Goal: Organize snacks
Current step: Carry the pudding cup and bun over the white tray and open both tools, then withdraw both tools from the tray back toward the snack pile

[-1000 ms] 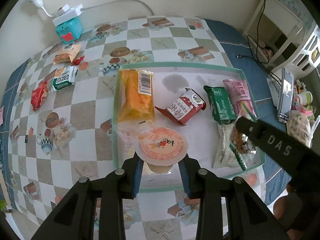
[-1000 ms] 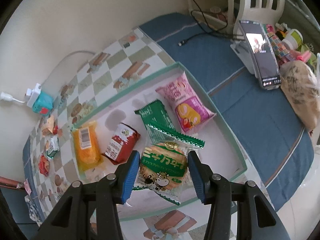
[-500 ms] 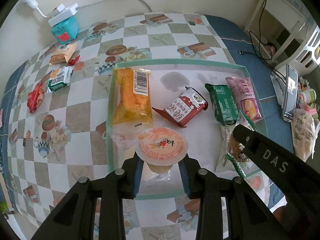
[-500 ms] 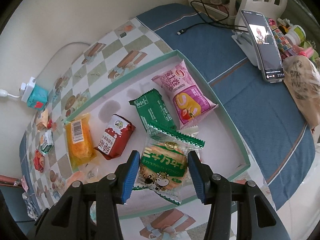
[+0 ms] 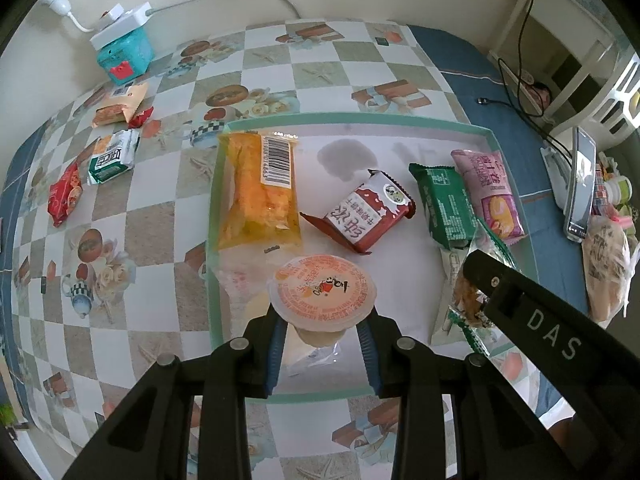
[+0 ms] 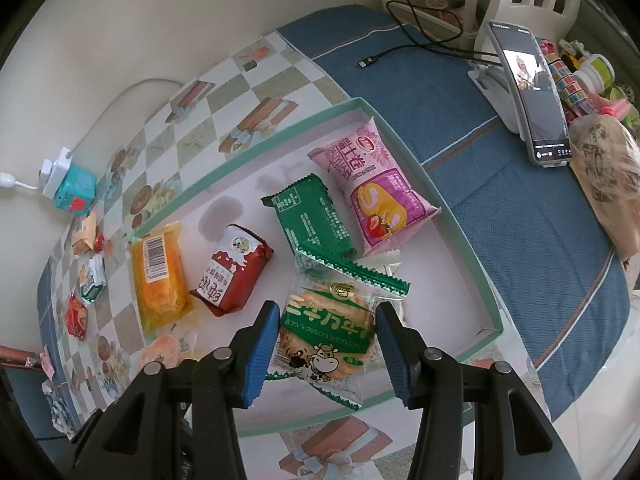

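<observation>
You're placing snacks in the tray [image 5: 496, 148]. Your left gripper [image 5: 323, 344] is clamped on the jelly cup [image 5: 323, 290]; your right gripper [image 6: 326, 350] pinches the cracker pack [image 6: 330, 328], both over the tray's near end. Next, lower and release. Ahead of the jaws lie the orange cake [image 5: 260, 192], red pack [image 5: 366, 214], green pack [image 5: 444, 206] and pink pack [image 5: 490, 196].

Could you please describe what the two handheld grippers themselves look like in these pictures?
Both are matte black plastic with angular, cut-out frames and round silver bolts at the joints. The left gripper and the right gripper each carry two fingers faced with ribbed blue pads. In the left wrist view, the right gripper's side bears white "DAS" lettering. No cables or sleeves show.
</observation>
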Action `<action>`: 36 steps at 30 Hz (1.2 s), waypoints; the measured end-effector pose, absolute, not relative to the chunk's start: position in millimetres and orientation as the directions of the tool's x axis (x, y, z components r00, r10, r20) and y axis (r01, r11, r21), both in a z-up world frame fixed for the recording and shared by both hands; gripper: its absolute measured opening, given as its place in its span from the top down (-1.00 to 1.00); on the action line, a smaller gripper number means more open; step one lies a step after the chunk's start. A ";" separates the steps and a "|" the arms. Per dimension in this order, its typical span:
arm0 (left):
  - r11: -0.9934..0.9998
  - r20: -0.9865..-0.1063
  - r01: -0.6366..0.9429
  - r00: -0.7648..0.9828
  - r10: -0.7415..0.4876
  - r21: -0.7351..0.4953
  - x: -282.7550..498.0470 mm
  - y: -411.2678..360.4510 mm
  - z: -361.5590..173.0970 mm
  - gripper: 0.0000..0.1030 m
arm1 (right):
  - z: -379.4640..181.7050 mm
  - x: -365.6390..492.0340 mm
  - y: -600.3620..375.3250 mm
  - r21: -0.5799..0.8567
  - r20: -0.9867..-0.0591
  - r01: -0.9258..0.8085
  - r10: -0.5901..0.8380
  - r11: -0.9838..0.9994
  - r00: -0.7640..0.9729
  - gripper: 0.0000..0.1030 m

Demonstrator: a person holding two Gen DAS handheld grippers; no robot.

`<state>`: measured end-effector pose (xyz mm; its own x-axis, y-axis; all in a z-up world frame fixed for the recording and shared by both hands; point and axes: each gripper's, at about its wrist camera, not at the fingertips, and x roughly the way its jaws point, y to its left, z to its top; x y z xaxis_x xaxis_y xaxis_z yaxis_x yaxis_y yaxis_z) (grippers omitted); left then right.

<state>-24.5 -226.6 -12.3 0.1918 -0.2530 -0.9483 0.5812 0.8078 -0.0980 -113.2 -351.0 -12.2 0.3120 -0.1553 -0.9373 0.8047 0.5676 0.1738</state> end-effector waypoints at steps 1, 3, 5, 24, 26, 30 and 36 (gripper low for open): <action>0.808 -0.948 0.581 0.193 -0.252 -0.096 -24.4 -226.6 -12.2 0.30 | -12.3 -113.1 -351.1 0.173 -0.937 0.804 -0.155 0.568 0.312 -0.04; 0.809 -0.948 0.580 0.195 -0.250 -0.094 -23.9 -226.2 -12.1 0.30 | -12.0 -112.9 -351.0 0.171 -0.937 0.803 -0.159 0.571 0.312 -0.04; 0.810 -0.948 0.579 0.195 -0.250 -0.094 -23.6 -226.0 -11.8 0.30 | -10.1 -112.9 -350.9 0.169 -0.934 0.802 -0.165 0.573 0.315 -0.04; 0.880 -0.941 0.469 0.254 -0.222 -0.081 -3.8 -201.9 0.0 -0.20 | -2.8 -113.2 -350.6 0.147 -0.932 0.806 -0.193 0.573 0.307 -0.20; 0.899 -0.941 0.433 0.270 -0.204 -0.071 3.0 -192.8 1.8 -0.24 | -3.4 -112.4 -350.5 0.143 -0.933 0.807 -0.193 0.572 0.303 -0.23; 0.938 -0.938 0.340 0.300 -0.175 -0.066 17.5 -172.2 5.2 -0.65 | -4.3 -110.8 -349.6 0.135 -0.934 0.808 -0.199 0.574 0.297 -0.44; 0.979 -0.945 0.195 0.303 -0.123 -0.065 39.4 -137.0 -0.1 -0.66 | -2.2 -102.8 -340.8 0.130 -0.924 0.777 -0.209 0.616 0.321 -0.64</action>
<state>39.4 -137.0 -0.1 0.3032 -0.1229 -0.9449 0.1945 0.9788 -0.0649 -102.8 -340.8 -2.2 0.3208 -0.2088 -0.9239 0.7766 0.6163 0.1304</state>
